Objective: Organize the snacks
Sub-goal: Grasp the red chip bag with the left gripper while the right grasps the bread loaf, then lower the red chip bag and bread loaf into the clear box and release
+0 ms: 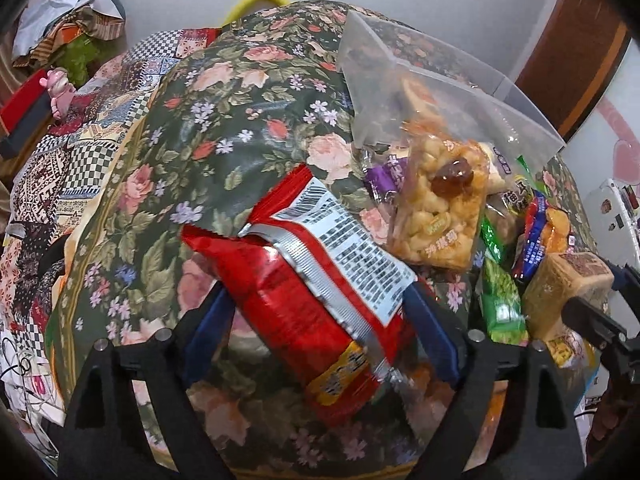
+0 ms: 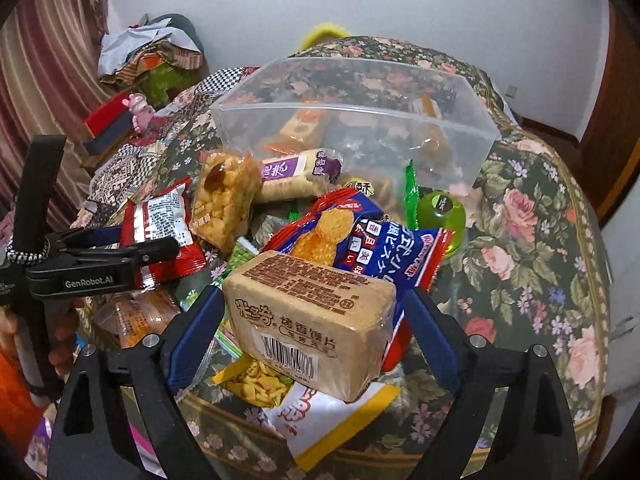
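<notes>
My left gripper (image 1: 320, 300) is shut on a red snack bag (image 1: 304, 292) and holds it above the floral table; it also shows in the right wrist view (image 2: 160, 220). My right gripper (image 2: 312, 316) is shut on a tan pack of baked bread slices (image 2: 308, 316), also seen in the left wrist view (image 1: 560, 292). A clear plastic bin (image 2: 360, 120) stands behind a pile of snacks: a puffed rice bar (image 2: 224, 200), a purple-labelled roll (image 2: 296, 176) and a blue-red biscuit bag (image 2: 368, 240).
The floral tablecloth (image 1: 240, 100) covers the table. A green round object (image 2: 440, 212) lies right of the pile. A yellow-white packet (image 2: 320, 412) lies under my right gripper. A patchwork cloth, a pink toy (image 1: 60, 88) and cluttered bags are at the left.
</notes>
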{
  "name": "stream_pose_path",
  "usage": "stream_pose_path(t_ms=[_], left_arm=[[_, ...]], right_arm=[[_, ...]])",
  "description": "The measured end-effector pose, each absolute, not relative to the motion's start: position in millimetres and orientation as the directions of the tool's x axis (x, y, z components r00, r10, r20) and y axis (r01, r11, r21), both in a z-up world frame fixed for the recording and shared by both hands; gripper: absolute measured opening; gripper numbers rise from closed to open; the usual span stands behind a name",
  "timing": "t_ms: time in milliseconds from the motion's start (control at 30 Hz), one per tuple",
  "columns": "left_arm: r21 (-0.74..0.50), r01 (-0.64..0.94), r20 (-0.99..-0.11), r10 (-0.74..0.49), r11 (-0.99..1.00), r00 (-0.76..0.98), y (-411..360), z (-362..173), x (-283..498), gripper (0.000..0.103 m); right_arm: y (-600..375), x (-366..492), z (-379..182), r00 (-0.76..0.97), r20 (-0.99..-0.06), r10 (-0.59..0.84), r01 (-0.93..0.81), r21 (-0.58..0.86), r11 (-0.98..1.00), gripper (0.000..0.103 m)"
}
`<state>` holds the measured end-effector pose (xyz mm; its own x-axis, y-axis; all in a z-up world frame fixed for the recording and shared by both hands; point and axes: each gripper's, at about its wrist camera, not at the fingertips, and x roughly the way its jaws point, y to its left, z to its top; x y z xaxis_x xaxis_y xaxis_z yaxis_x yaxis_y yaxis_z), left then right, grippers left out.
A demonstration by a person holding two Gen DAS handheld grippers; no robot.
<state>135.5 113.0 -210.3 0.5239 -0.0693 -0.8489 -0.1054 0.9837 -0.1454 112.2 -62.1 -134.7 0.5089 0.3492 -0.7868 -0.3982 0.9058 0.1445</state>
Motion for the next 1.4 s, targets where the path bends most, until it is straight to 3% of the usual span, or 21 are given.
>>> stream_pose_path(t_ms=[167,233,367,433,500,533,600,733,1100,1400], left_arm=[[-0.142,-0.125,-0.828,-0.048,0.982,0.558,109,-213,139,0.083],[-0.14,-0.109,-0.82,-0.053,0.984,0.571,106,-212,136,0.072],[-0.137,-0.106,-0.809,-0.049,0.985,0.586,107,-206,131,0.061],[-0.145,-0.116,-0.801,-0.048,0.983,0.597,110,-201,126,0.05],[-0.162,-0.12,-0.793,-0.057,0.979,0.606,113,-195,121,0.049],[-0.164,-0.12,-0.787,-0.057,0.979,0.614,114,-192,119,0.042],[-0.146,-0.12,-0.783,-0.04,0.982,0.621,113,-187,115,0.043],[-0.148,-0.114,-0.766,-0.041,0.982,0.642,111,-173,108,0.032],[-0.128,-0.087,-0.713,-0.031,0.988,0.701,99,-130,100,0.023],[-0.09,-0.056,-0.655,-0.017,0.994,0.755,86,-92,108,0.022]], right_arm=[[-59,113,-141,0.497,-0.795,0.346,-0.395,0.148,0.907,0.089],[-60,112,-143,0.495,-0.796,0.348,-0.403,0.144,0.904,0.088],[-64,109,-141,0.492,-0.785,0.378,-0.421,0.166,0.892,0.078],[-67,107,-140,0.498,-0.779,0.382,-0.421,0.169,0.891,0.077],[-69,104,-139,0.504,-0.774,0.382,-0.416,0.17,0.893,0.077],[-72,103,-138,0.51,-0.77,0.383,-0.41,0.174,0.895,0.077],[-74,103,-135,0.515,-0.765,0.387,-0.405,0.18,0.896,0.077],[-82,101,-126,0.537,-0.748,0.39,-0.397,0.184,0.899,0.077],[-107,106,-99,0.605,-0.694,0.39,-0.366,0.193,0.911,0.077],[-119,126,-80,0.652,-0.66,0.373,-0.342,0.183,0.922,0.077]])
